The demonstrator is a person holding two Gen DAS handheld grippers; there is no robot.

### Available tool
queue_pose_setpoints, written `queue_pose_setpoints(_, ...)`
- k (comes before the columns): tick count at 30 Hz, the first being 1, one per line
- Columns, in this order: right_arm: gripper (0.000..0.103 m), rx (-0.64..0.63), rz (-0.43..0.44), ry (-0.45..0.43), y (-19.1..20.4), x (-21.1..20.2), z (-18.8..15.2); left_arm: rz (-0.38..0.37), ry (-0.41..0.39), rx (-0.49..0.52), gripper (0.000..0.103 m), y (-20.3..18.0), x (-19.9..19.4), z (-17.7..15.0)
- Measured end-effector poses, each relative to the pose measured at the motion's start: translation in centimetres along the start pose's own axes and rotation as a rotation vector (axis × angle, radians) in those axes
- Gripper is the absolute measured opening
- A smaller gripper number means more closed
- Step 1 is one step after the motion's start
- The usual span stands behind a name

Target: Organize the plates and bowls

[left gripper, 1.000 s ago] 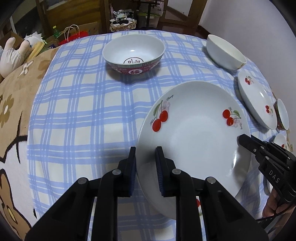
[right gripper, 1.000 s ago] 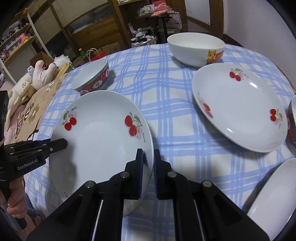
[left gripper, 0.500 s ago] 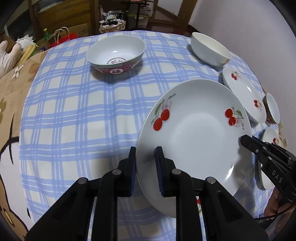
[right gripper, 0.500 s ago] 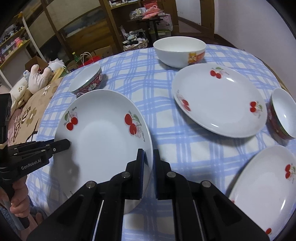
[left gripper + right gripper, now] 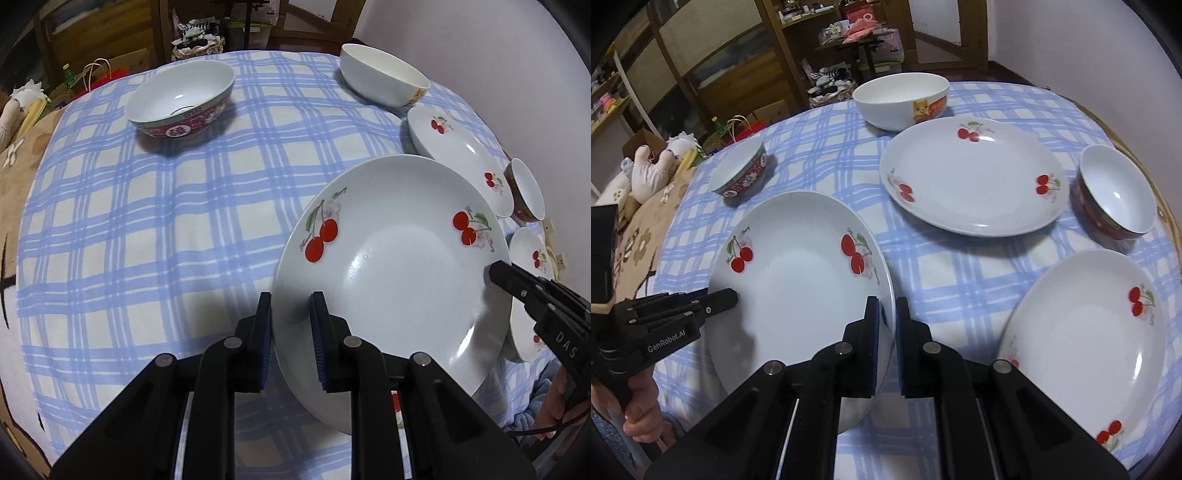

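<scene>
Both the left hand-held gripper [image 5: 290,339] and right hand-held gripper [image 5: 886,347] are clamped on the cherry plate [image 5: 399,266], seemingly lifted.

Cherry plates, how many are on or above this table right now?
3. One white cherry-print plate is held by both tools, left tool and right tool; one lies beside the white cat-print bowl; one lies near the right edge. Others may be hidden.
</scene>
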State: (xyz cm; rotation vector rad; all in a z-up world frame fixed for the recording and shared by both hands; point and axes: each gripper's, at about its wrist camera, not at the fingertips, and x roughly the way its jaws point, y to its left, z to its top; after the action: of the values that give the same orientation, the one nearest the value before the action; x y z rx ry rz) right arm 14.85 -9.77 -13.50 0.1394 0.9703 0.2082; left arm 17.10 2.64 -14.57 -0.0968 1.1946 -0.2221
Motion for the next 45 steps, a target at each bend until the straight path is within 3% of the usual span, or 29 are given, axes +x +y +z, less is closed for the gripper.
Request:
queue_pose_setpoints(8,0.009,0.031,-0.033,0.057,-1.1,-0.2,-1.0,-0.041,0.009,0.009,0.019,-1.0,0.1,0.0)
queue_pose_setpoints(14,0.009,0.082,-0.029,0.127,-2.5,1.7,-1.8,0.03,0.042,0.091,0.019,-2.7,1.8,-0.7)
queue_pose_setpoints(20,0.009,0.092,-0.032,0.129,-2.5,1.8,-1.8,-0.003,0.046,0.066,0.019,-2.2,1.8,-0.5)
queue_pose_setpoints(27,0.01,0.091,-0.038,0.127,-2.5,1.9,-1.7,0.038,0.033,0.112,0.019,-2.8,1.8,-0.8)
queue_pose_setpoints(40,0.011,0.059,-0.068,0.127,-2.0,2.1,-1.5,0.042,0.037,0.123,0.019,-2.9,1.9,-0.8)
queue_pose_setpoints(45,0.011,0.033,-0.082,0.13,-1.7,2.1,-1.5,0.079,-0.007,0.152,0.02,-3.1,0.8,-0.7)
